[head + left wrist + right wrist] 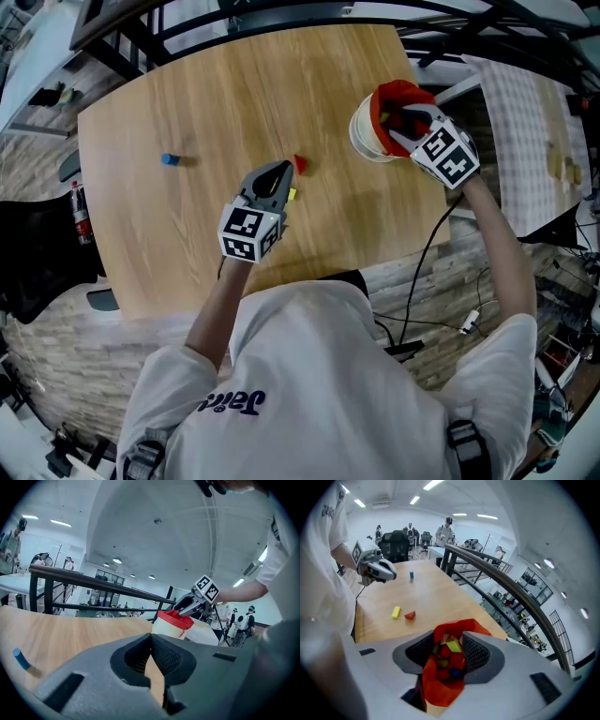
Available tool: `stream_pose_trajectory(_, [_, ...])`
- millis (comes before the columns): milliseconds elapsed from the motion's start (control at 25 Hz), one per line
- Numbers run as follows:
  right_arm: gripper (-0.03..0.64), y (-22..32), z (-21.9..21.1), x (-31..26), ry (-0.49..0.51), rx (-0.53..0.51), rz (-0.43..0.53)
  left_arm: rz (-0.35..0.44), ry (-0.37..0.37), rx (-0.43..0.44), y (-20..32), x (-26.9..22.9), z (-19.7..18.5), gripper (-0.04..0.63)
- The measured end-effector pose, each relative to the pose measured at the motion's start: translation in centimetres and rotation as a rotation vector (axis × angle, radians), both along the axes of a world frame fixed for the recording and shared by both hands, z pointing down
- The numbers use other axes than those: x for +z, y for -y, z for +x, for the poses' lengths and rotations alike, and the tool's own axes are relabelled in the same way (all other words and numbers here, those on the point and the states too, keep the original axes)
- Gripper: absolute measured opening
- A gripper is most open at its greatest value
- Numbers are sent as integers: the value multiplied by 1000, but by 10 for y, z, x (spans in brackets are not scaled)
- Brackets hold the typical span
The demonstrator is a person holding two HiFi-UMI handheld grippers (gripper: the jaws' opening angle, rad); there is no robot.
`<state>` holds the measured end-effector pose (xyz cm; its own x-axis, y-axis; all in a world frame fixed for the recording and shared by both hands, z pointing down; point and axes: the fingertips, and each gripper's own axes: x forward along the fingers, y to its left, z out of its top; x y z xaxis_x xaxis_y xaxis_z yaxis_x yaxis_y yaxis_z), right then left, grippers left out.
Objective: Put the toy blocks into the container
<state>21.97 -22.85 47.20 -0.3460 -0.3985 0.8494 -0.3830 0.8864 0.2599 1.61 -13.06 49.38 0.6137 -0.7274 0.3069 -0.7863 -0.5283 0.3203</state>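
Observation:
A white container with a red liner stands at the table's far right; it also shows as the container. My right gripper hangs over its mouth, open. Between its jaws I look down on several coloured blocks in the red liner, a yellow-green one on top, untouched by the pads. My left gripper is shut and empty above the table's middle. A yellow block lies beside it and a red block just beyond. Far left lies a blue block.
The wooden table ends in a black railing on the far side. A checked cloth covers another surface at the right. A black cable hangs by the near edge.

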Motion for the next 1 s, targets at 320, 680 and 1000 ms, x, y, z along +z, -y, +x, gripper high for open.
stream_pose_trajectory(320, [187, -71, -59, -12, 263, 49, -22, -21, 15, -30, -8, 11, -20, 6])
stream_pose_trajectory(680, [187, -110, -108, 67, 365, 126, -158, -37, 43, -39, -16, 21, -25, 6])
stream_pose_trajectory(1000, [187, -107, -139, 146, 424, 351, -261, -53, 49, -53, -19, 28, -32, 6])
